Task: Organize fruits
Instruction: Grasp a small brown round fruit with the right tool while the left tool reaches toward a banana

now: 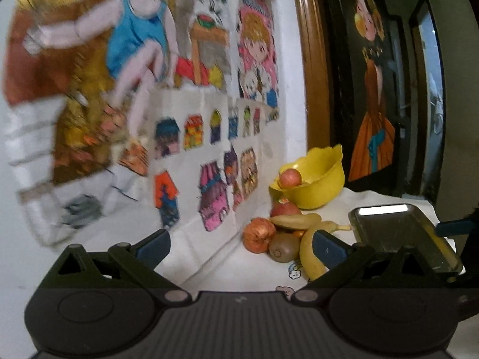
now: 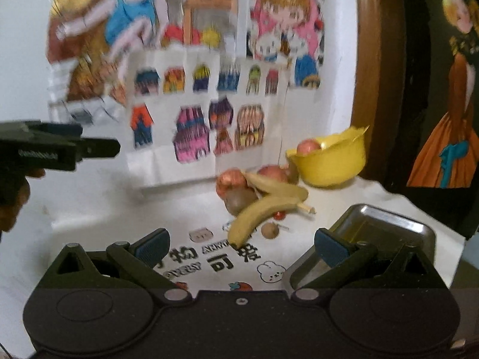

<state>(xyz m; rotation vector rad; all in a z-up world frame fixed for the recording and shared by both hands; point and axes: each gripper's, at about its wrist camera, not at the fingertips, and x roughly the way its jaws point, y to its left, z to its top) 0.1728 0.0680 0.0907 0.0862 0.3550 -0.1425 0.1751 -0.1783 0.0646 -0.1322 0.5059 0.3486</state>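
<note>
The left gripper (image 1: pixel 241 246) is spread wide with nothing between its blue-padded fingers (image 1: pixel 154 249), hovering above the white printed cloth (image 1: pixel 254 272) that covers the table. The right gripper (image 2: pixel 241 246) is likewise wide apart and empty, above the cloth's near part, where black printed characters and small cartoon stickers show.

The fruit lies in a loose pile toward the far edge of the cloth, against the wall hung with coloured children's drawings (image 2: pixel 197 113). Seen from the right wrist, the pile is ahead of the claw and well apart from it: a long yellow banana (image 2: pixel 257 217) reaches nearest, its dark tip pointing toward the gap between the fingers, with a second banana (image 2: pixel 278 187) crossing behind it. A brown kiwi (image 2: pixel 239 202) touches the bananas, a reddish-orange round fruit (image 2: pixel 230 181) sits behind it, and a red apple (image 2: pixel 272 173) lies beyond. A small brown round fruit (image 2: pixel 270 229) rests alone just beside the near banana.

A yellow plastic bowl with a scalloped rim (image 2: pixel 332 164) stands at the far right corner, beside the pile, holding one red apple (image 2: pixel 308 146). A shiny rectangular metal tray (image 2: pixel 386 224) sits at the right edge, just behind the right finger. The left gripper appears at the left of that view, a hand (image 2: pixel 12 197) gripping it.
</note>
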